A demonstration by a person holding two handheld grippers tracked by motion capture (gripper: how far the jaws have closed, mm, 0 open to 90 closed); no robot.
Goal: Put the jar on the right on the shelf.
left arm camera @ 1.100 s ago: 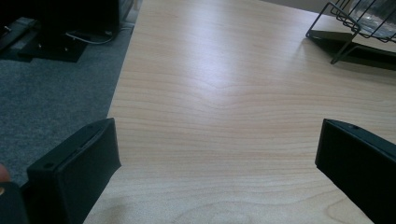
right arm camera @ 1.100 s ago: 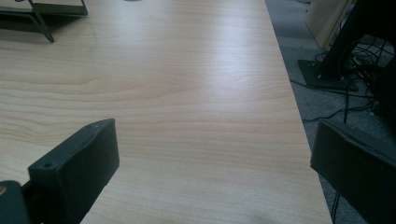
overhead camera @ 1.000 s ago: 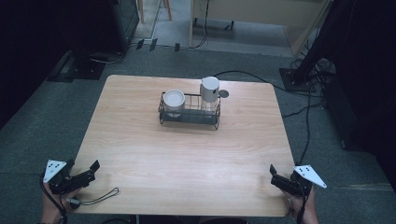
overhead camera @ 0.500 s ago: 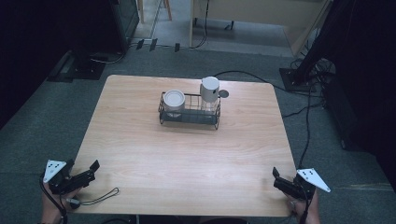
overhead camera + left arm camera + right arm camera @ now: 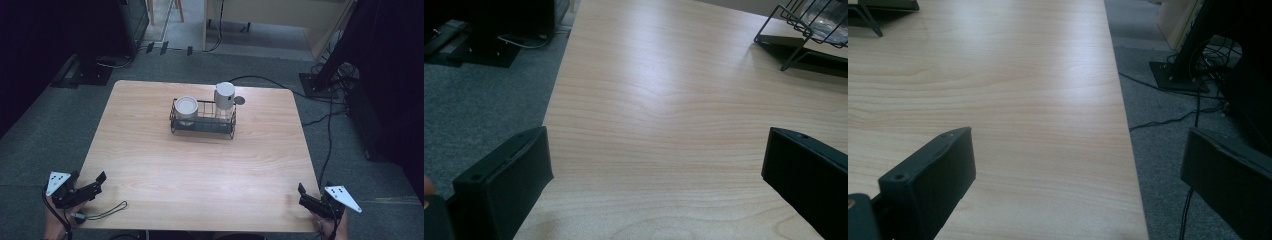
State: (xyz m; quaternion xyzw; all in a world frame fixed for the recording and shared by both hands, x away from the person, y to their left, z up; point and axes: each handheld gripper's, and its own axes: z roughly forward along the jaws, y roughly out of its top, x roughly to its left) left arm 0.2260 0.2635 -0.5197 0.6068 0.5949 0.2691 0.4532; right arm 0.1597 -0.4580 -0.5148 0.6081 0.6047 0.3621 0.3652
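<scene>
Two hand-held grippers are waiting at the near corners of a wooden table [image 5: 200, 165], well apart from the wire rack [image 5: 202, 119] standing toward its far side. The left gripper [image 5: 95, 182] is holding its jaws wide apart over the near left edge, gripping nothing. The right gripper [image 5: 305, 196] is gaping just as wide at the near right corner, also empty. In the rack a white tub [image 5: 186, 108] and a taller white jar [image 5: 224, 99] are sitting; their contents are hard to make out. The rack is cut off in both gripper views.
</scene>
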